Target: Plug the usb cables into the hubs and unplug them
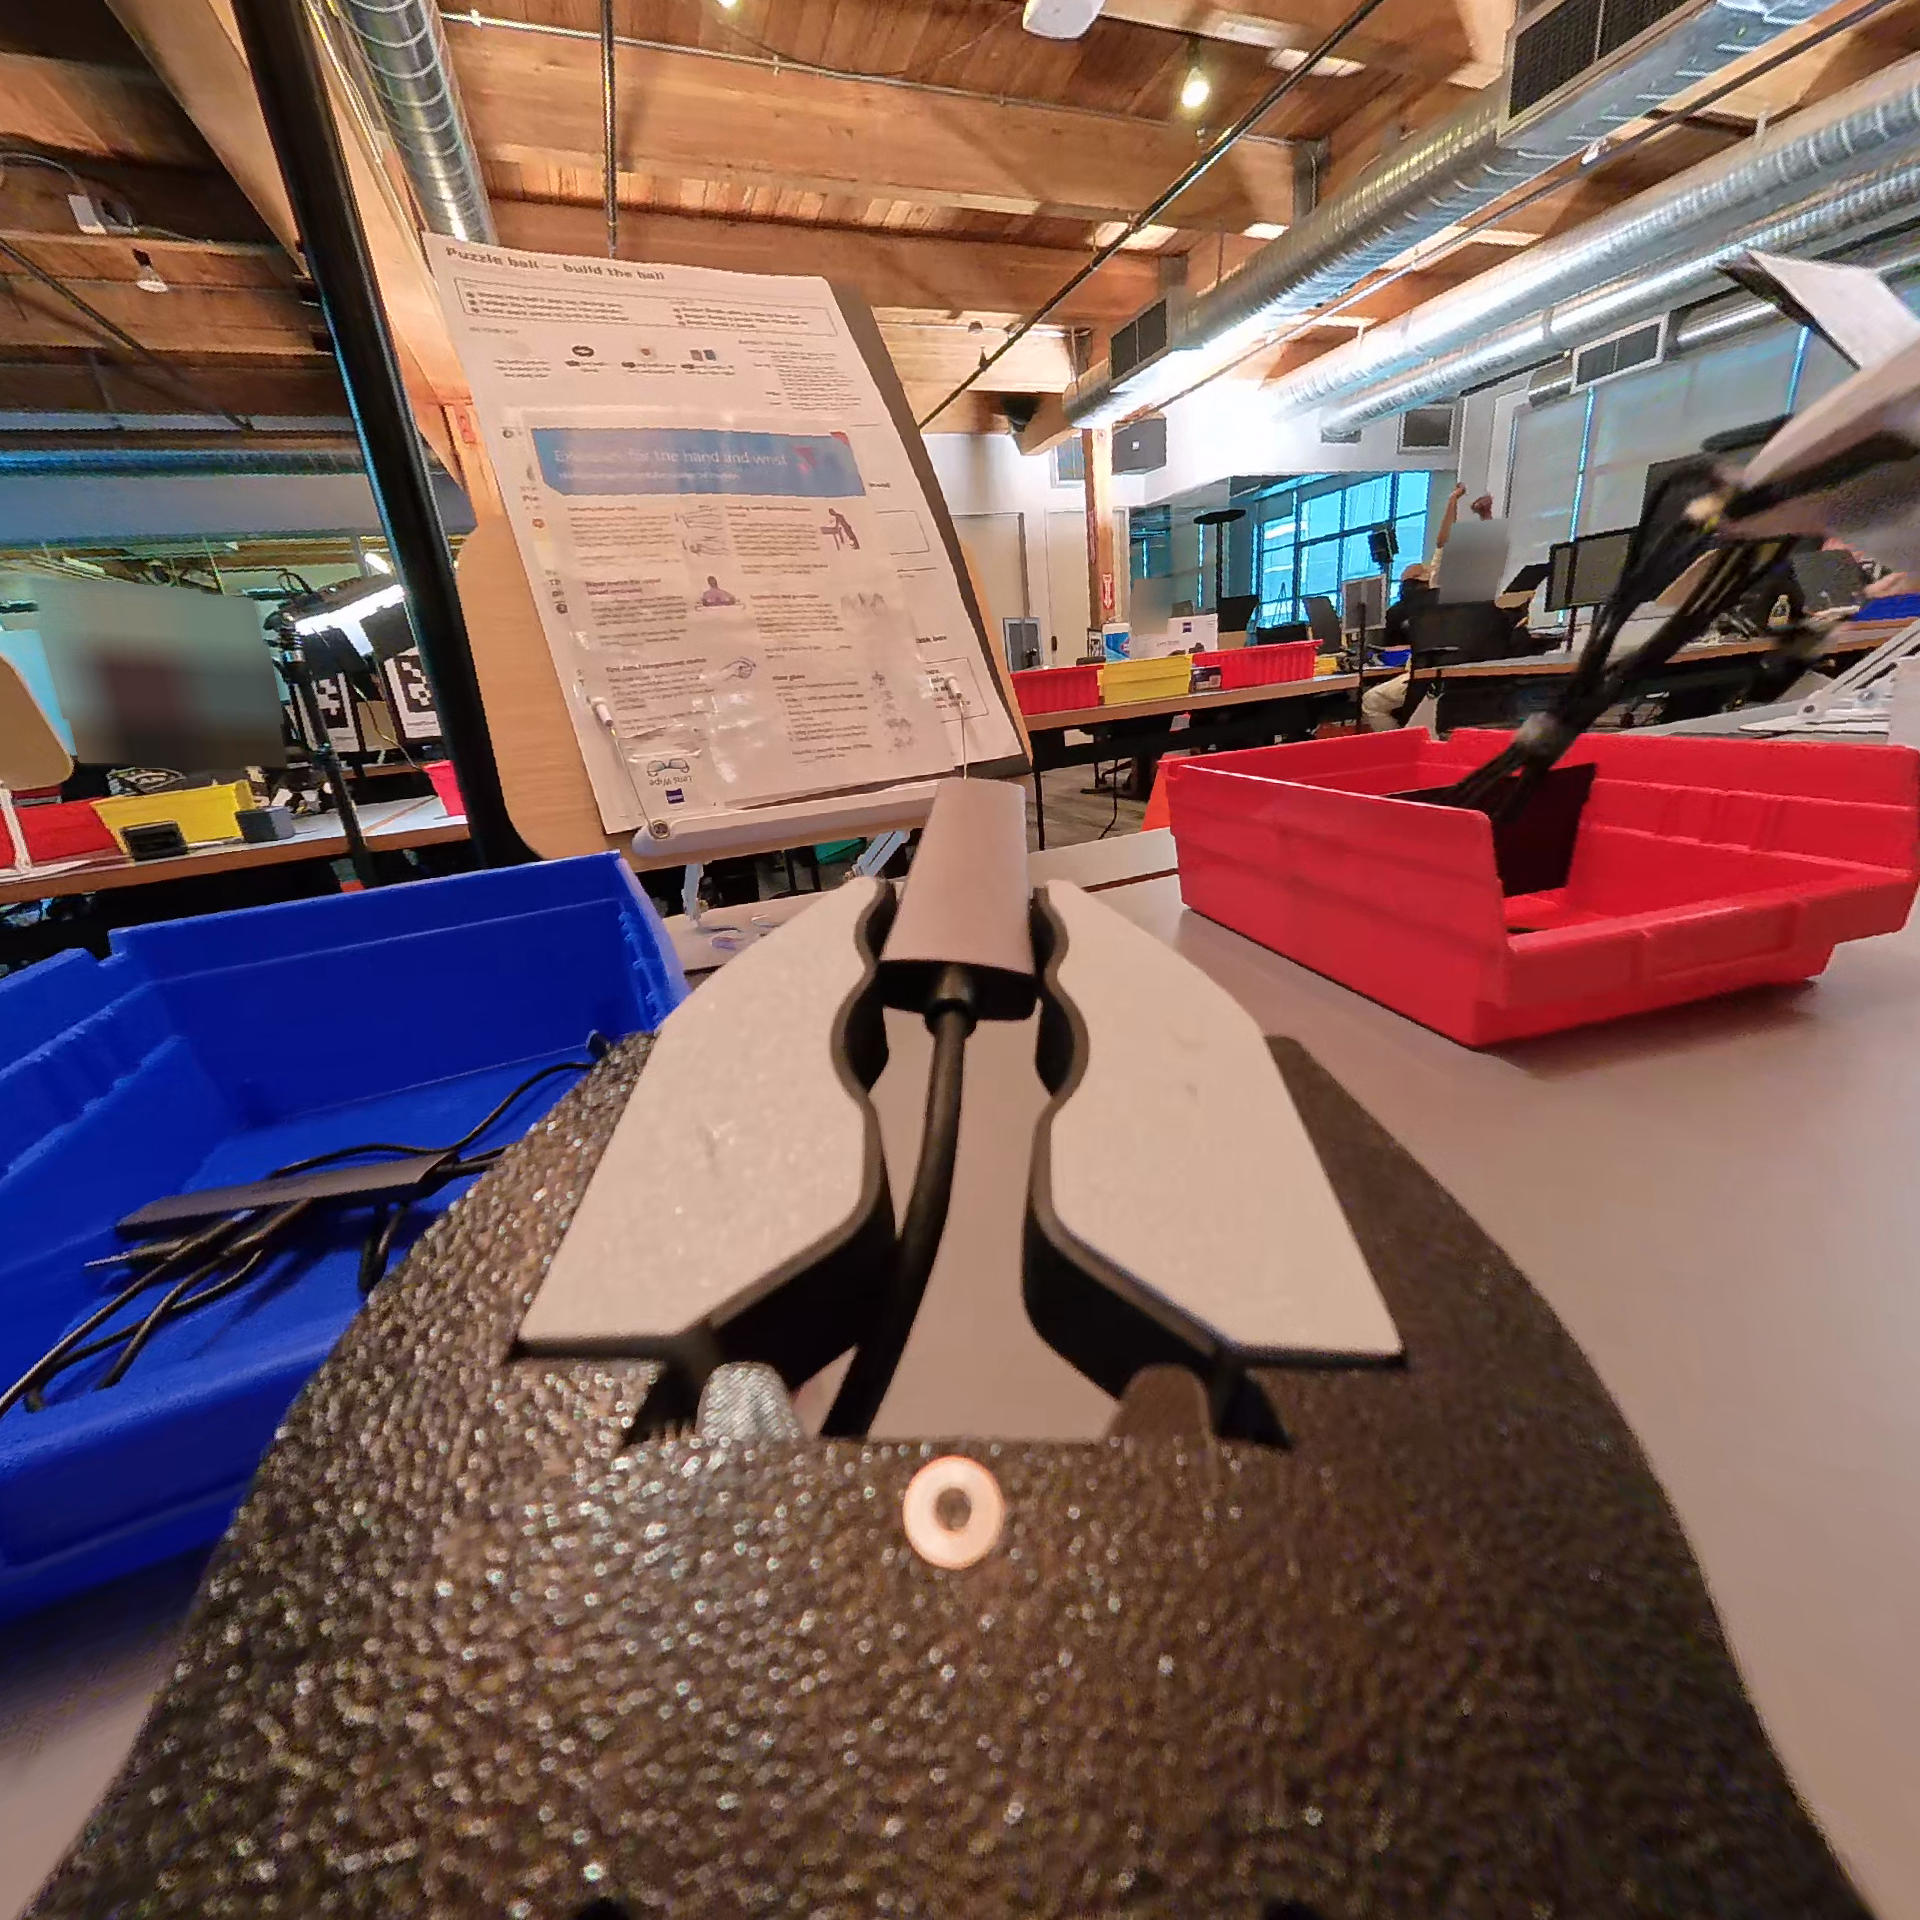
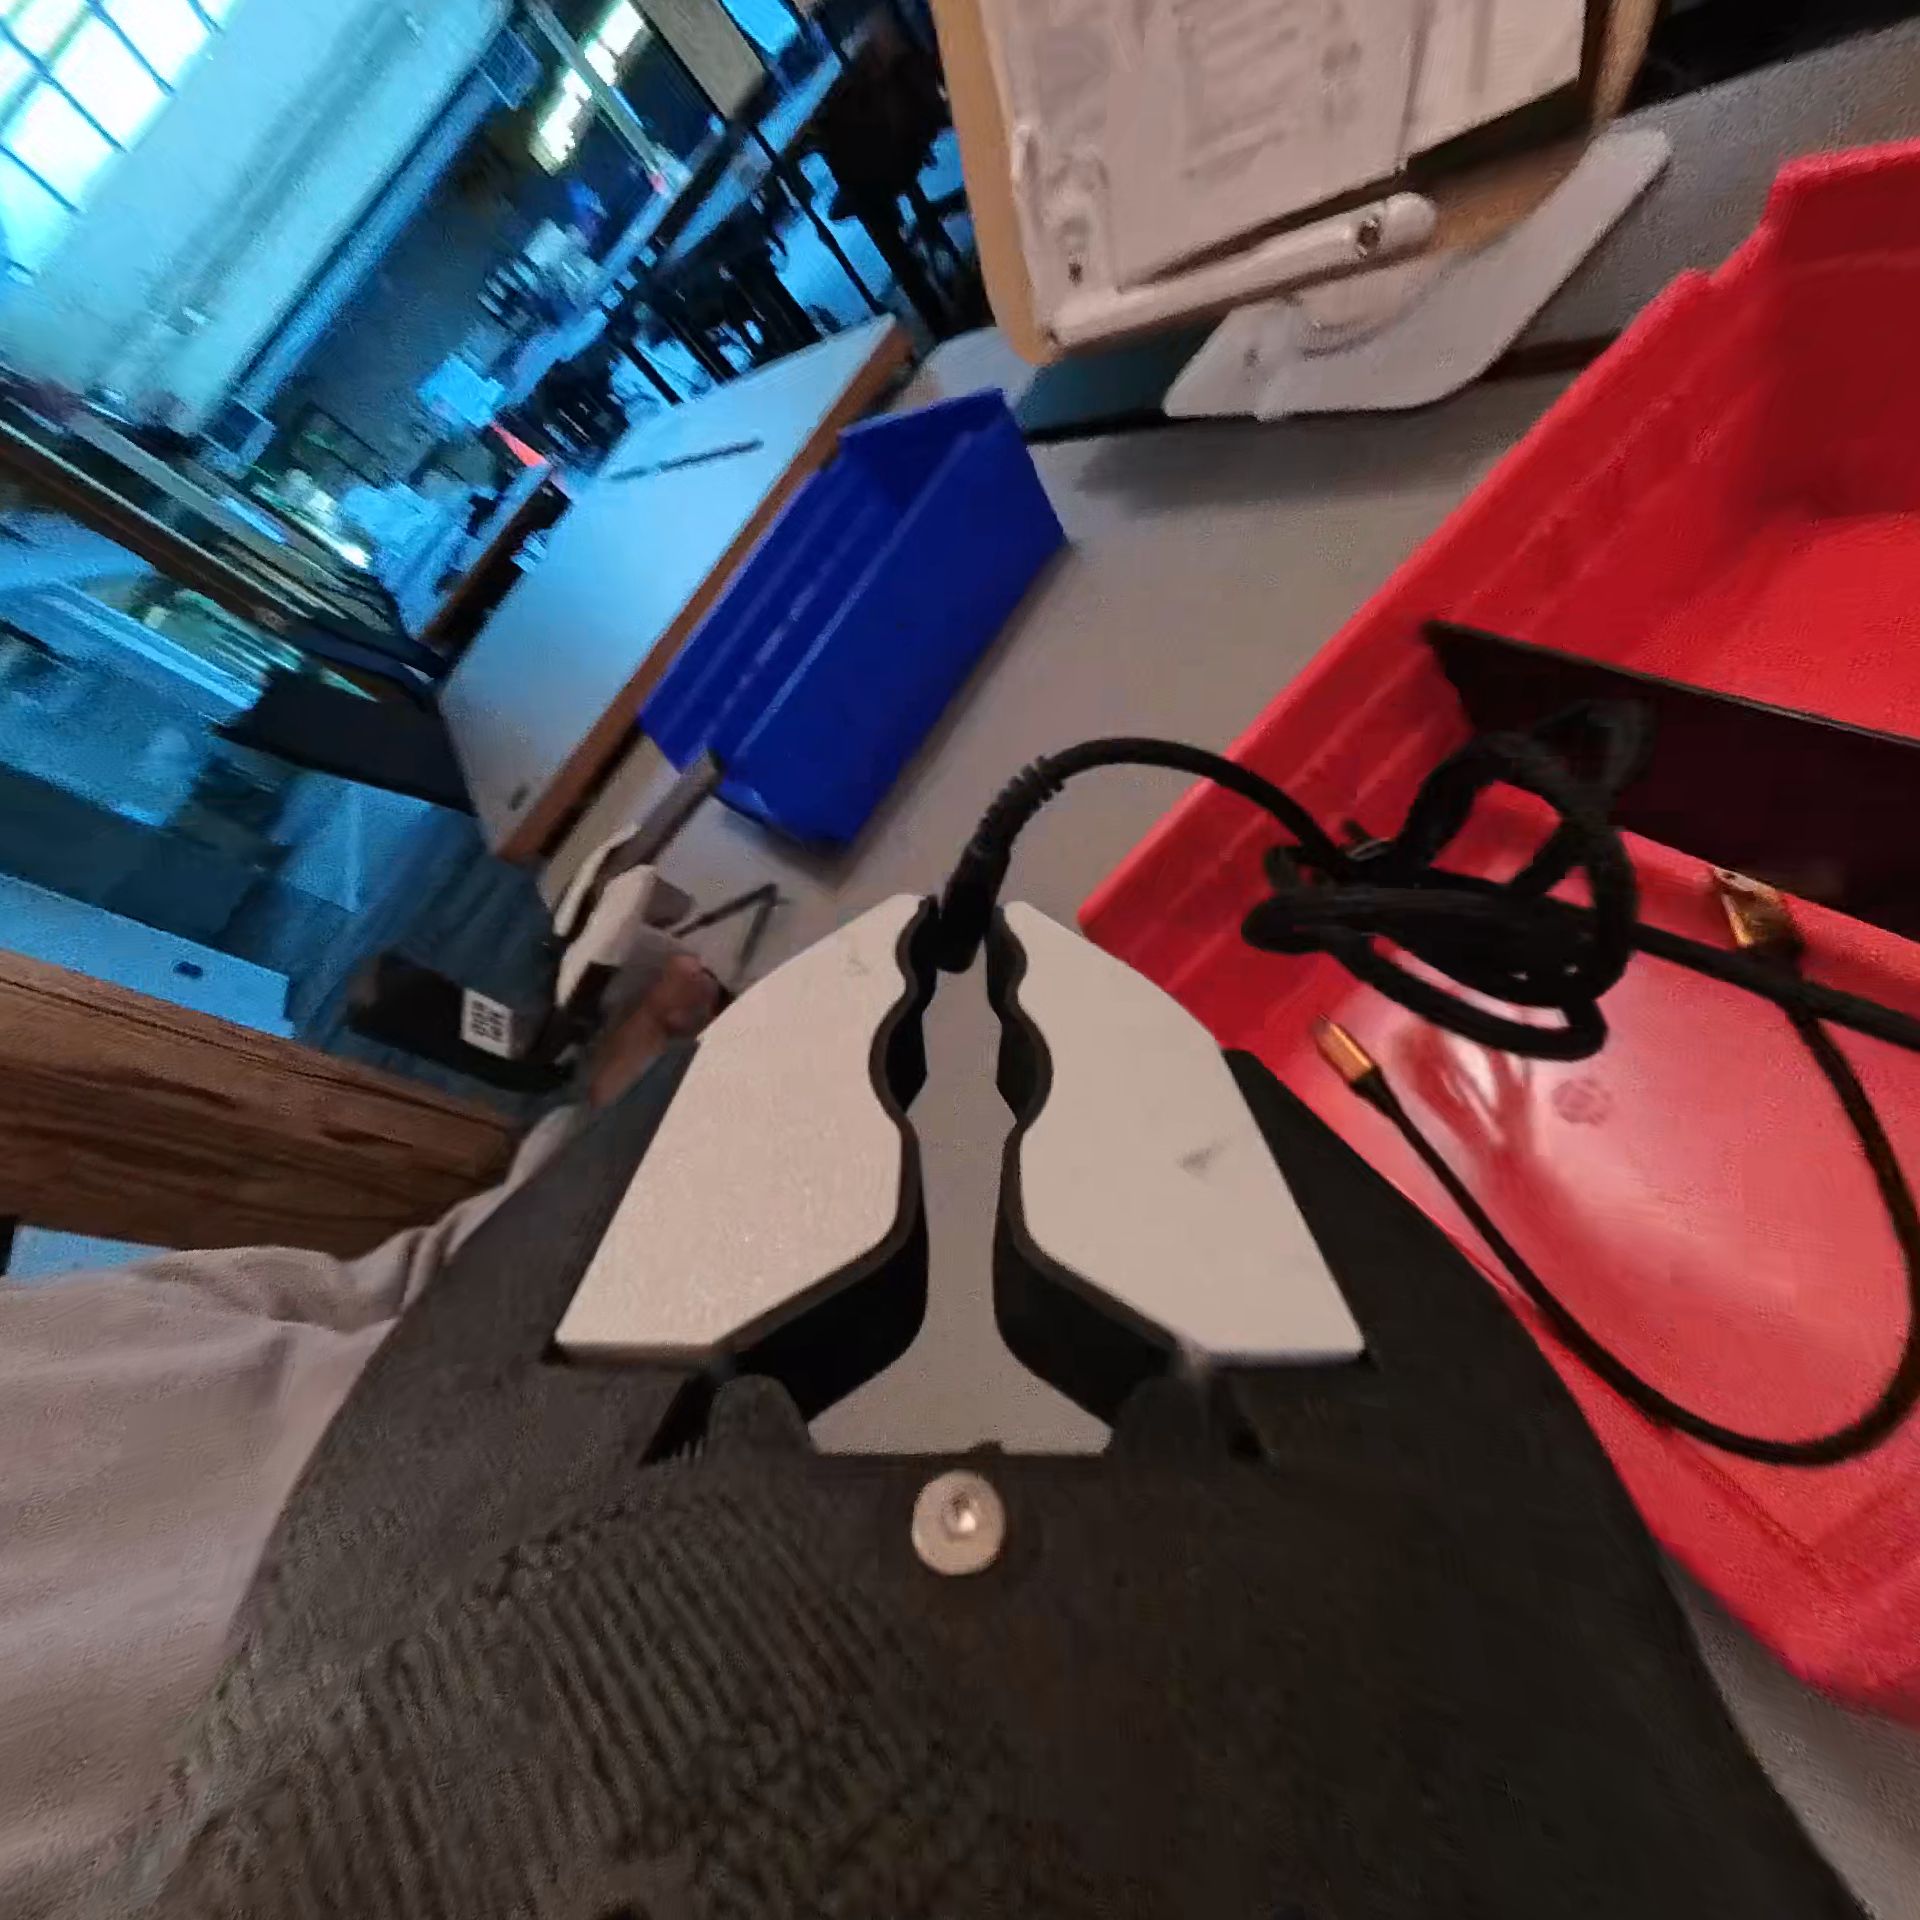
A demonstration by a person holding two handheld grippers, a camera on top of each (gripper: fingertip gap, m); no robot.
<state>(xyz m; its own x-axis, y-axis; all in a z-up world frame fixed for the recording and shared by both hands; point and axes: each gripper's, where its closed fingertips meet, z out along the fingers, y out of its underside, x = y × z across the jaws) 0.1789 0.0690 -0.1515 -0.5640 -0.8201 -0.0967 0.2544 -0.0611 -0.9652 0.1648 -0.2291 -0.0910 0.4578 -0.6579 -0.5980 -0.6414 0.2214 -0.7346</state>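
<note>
My left gripper [image 1: 961,914] is shut on a grey USB hub [image 1: 966,873], which points forward above the table with its black lead trailing back between the fingers. My right gripper [image 2: 961,925] is shut on the end of a black braided USB cable [image 2: 1455,914]. The rest of that cable hangs in a tangle over the red bin [image 2: 1662,1247], with gold-coloured plugs lying inside. In the left wrist view the right gripper [image 1: 1829,468] shows at the upper right, with black cables hanging from it into the red bin [image 1: 1351,935].
A blue bin [image 1: 208,1039] at my left holds another flat dark hub [image 1: 281,1195] and thin black cables. A document stand [image 1: 727,561] with printed sheets stands at the back of the grey table [image 1: 1610,1247]. A black divider [image 2: 1714,748] stands in the red bin. The tips of one gripper are about 30 centimetres away from the tips of the other.
</note>
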